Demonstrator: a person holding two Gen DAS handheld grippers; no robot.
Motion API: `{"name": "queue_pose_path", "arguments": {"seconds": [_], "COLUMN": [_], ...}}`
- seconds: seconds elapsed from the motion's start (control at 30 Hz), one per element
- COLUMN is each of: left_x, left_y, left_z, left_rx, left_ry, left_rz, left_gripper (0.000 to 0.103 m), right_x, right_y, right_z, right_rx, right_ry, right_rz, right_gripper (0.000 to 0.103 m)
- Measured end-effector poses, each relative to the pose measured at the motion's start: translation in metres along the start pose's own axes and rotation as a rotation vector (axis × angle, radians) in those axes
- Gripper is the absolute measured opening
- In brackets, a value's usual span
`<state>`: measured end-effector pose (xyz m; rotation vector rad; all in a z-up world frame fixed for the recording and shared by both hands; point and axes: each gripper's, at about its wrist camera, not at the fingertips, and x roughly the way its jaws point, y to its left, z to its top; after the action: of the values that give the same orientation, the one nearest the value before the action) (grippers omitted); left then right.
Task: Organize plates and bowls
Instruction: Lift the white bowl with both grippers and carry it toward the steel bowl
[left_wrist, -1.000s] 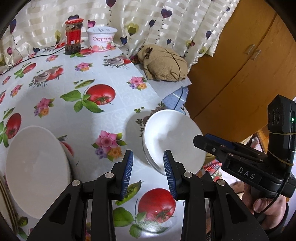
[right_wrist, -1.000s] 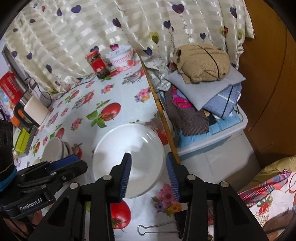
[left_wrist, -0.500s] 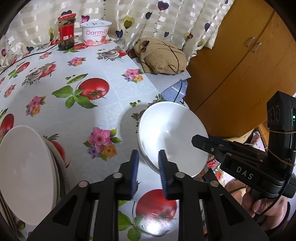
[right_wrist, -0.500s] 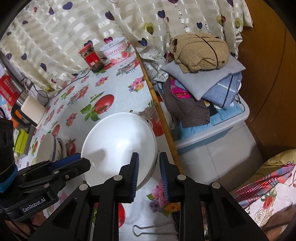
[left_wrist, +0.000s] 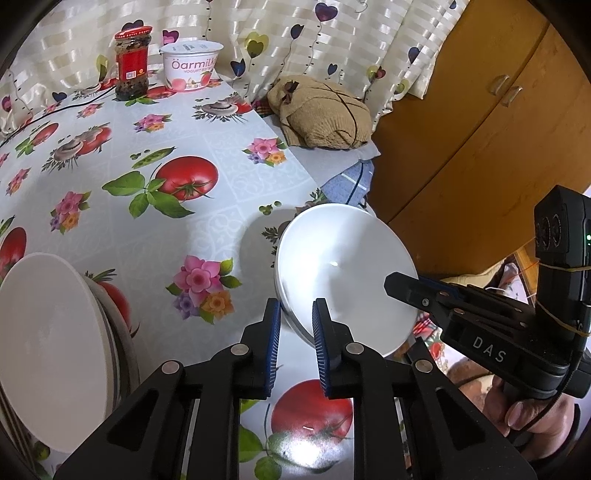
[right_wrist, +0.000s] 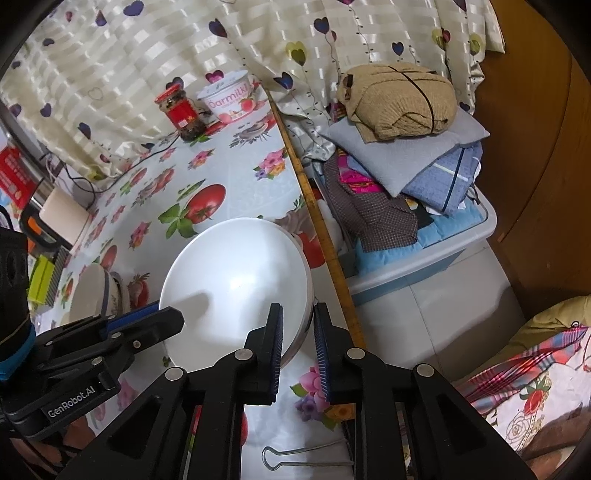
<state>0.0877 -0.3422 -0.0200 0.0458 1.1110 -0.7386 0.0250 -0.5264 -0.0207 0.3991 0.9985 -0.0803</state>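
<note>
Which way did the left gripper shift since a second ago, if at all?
No. The left gripper sits the same over the tomato print; only its jaws are closing, on the white bowl's rim.

My views are bright and sharp; edges bend and go black. Glare spots my bowl (left_wrist: 343, 266); soft shadows on my tablecloth (left_wrist: 207, 221).

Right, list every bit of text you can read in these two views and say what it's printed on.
"Öarmilk" and, below it, "YOGURT": on the white tub at the back of the table.
"DAS": on the right gripper body, seen from the left wrist view.
"GenRobot.AI": on the left gripper body, seen from the right wrist view.
Red jar label: too small to read.
Red box at the left edge: print too blurred to read.
</note>
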Motion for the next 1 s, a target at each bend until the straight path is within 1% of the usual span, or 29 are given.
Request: {"name": "queue_pose_path", "arguments": {"seconds": [0.63,1.0], "left_x": [-0.037,-0.068], "left_y": [0.009,0.026], "left_z": [0.001,0.002], "left_rx": [-0.016,-0.05], "left_ry": [-0.058,-0.119], "left_rz": [0.011,0.037], "left_gripper": [0.018,0.018], "right_x": [-0.021,-0.033], "right_y": [0.029,0.061], "right_z": [0.008,0.017], "right_rx": [-0.043,-0.099], "right_ry": [-0.039,-0.07], "right_rz": [0.026,0.055], "right_gripper": [0.017,0.017]}}
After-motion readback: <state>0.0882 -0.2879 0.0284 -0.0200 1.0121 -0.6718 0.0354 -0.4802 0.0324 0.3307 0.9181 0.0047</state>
